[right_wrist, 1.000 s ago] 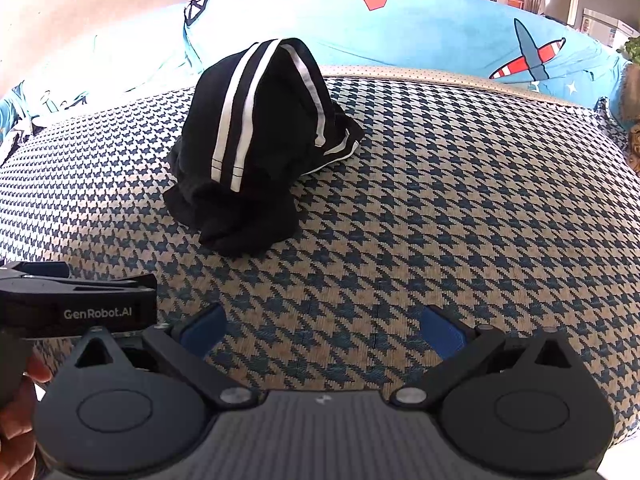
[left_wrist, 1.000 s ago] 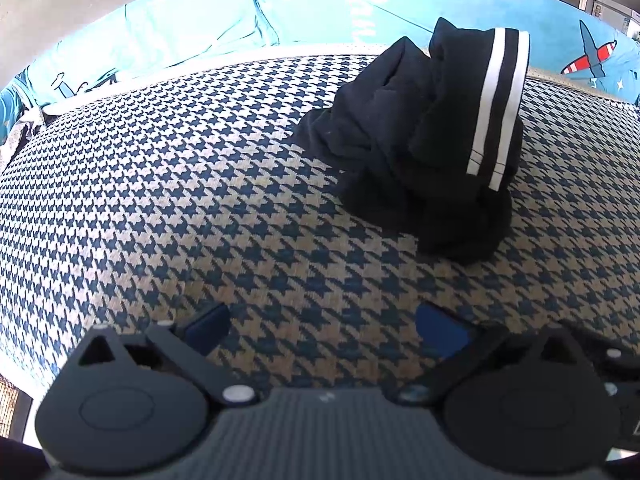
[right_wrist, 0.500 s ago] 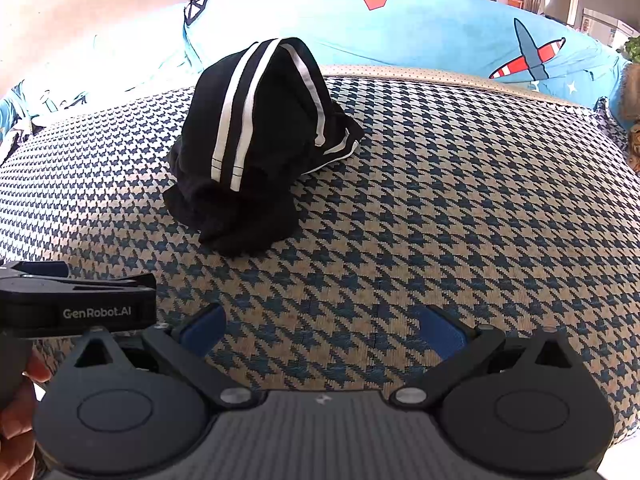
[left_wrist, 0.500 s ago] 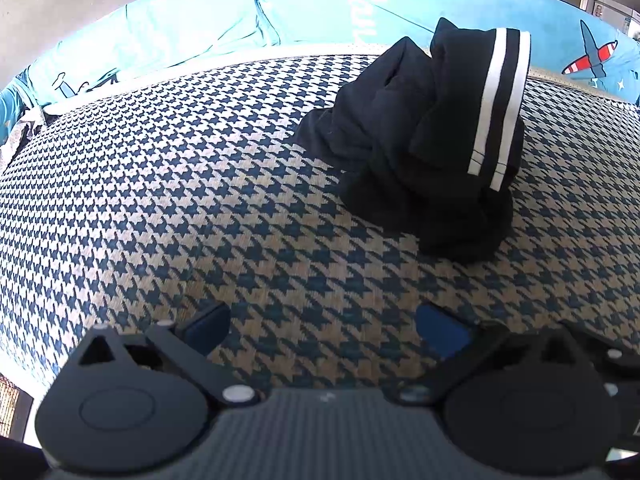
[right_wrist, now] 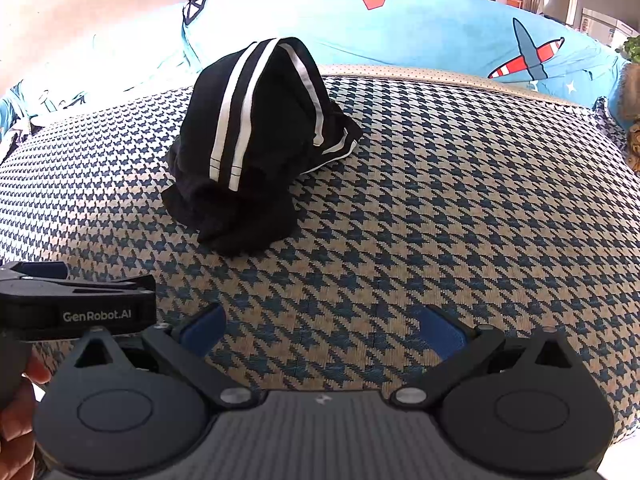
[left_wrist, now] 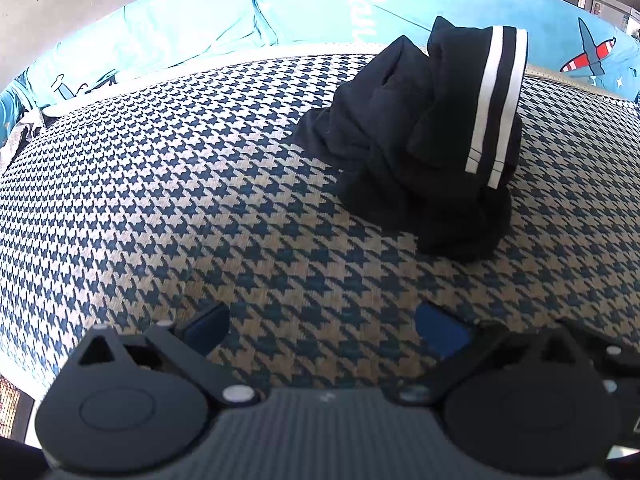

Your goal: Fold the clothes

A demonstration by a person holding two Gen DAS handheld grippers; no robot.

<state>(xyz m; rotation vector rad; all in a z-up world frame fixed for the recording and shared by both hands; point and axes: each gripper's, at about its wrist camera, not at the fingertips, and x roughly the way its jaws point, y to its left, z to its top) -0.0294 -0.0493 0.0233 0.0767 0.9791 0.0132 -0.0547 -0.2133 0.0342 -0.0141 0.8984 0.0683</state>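
Left claw point(left_wrist: 322, 326): held low over the near part of the houndstooth surface; blue-padded fingers spread wide, nothing between them; well short of the garment.
Right claw point(right_wrist: 320, 326): likewise low and near, fingers spread apart, empty; its blue pads point(right_wrist: 442, 330) are seen against bare patterned cloth.
Left claw, seen from the right wrist: its black body is noted at the left edge, side-on, marked "GenRobot.AI"; part of a hand point(right_wrist: 18, 420) is seen below it.
Garment point(left_wrist: 430, 140): black fabric, unfolded, bunched into a tall crumpled heap; deep folds and rolled edges at the base.
Garment trim: two parallel white stripes point(right_wrist: 232, 116) run from the top of the heap down its front; a further striped edge is noted low on its right side in the right wrist view.
Garment position: resting on the houndstooth surface point(right_wrist: 460, 200), toward the far side; right of centre for the left wrist, left of centre for the right wrist; touched by neither claw.
Surface: blue-and-tan houndstooth weave, gently domed by the lens.
Background: turquoise printed sheet point(right_wrist: 420, 32) with a red-striped aeroplane motif, just behind the surface.
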